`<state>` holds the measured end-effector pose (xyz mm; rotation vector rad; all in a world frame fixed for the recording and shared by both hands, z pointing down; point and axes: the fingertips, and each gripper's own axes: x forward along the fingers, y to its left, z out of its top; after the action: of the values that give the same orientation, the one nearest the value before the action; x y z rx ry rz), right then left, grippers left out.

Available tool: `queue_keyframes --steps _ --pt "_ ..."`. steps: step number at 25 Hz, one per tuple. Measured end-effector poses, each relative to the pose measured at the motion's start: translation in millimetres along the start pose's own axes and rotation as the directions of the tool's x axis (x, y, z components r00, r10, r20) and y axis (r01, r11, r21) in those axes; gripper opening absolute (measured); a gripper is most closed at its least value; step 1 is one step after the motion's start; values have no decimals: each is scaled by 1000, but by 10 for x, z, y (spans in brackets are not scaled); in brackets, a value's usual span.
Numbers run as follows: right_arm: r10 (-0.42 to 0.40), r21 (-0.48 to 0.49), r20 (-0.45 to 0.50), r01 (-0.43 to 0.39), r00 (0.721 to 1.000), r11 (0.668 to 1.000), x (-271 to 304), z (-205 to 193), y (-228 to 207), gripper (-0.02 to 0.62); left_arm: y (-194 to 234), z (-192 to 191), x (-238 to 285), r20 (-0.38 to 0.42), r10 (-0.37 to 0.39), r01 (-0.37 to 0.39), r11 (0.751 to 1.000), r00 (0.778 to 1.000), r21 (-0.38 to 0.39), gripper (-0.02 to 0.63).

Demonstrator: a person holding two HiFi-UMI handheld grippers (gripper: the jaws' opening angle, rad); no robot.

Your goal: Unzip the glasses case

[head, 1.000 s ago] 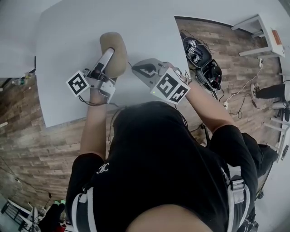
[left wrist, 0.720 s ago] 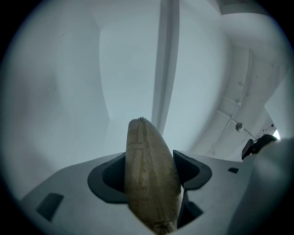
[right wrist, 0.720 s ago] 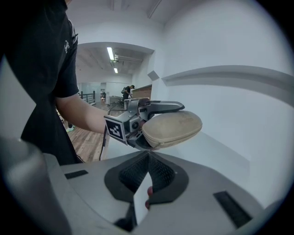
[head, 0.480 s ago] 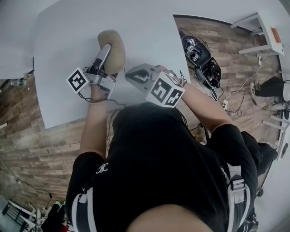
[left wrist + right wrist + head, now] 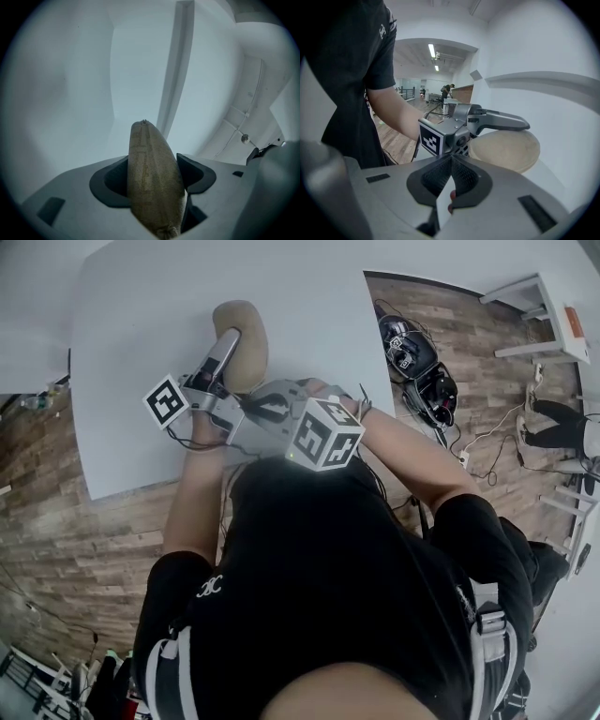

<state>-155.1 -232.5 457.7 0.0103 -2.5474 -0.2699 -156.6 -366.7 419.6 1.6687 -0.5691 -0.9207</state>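
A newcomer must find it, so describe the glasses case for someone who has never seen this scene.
Start at the white table in front of the person. Over its near half, the left gripper clamps the glasses case, an oval pouch, between its jaws. It is the only tan, cloth-looking thing among white and grey gear.

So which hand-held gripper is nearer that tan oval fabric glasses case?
Left. The left hand-held gripper clamps the glasses case; the right hand-held gripper, shut, sits apart.
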Motion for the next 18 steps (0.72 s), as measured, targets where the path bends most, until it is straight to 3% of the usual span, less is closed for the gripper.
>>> queue_keyframes --steps 4,8,10,15,18 --pt "36 -48 -14 -37 999 998 53 -23 85 14 21 -45 -48 -16 6 -6 1000 1000 2 302" --pt "58 -246 -96 -80 994 966 123 -126 148 14 78 -111 -39 -73 28 -27 1000 997 12 302" --pt "46 -289 -89 -71 995 955 127 -147 177 14 90 -116 -67 -67 23 -23 1000 997 -4 302" --pt "-50 -191 34 56 998 980 -103 -185 103 15 2 -94 -71 -31 -23 23 1000 999 10 302" --pt "-97 22 91 95 991 995 -315 -298 -12 18 -4 -64 -96 -16 -33 34 999 999 34 302"
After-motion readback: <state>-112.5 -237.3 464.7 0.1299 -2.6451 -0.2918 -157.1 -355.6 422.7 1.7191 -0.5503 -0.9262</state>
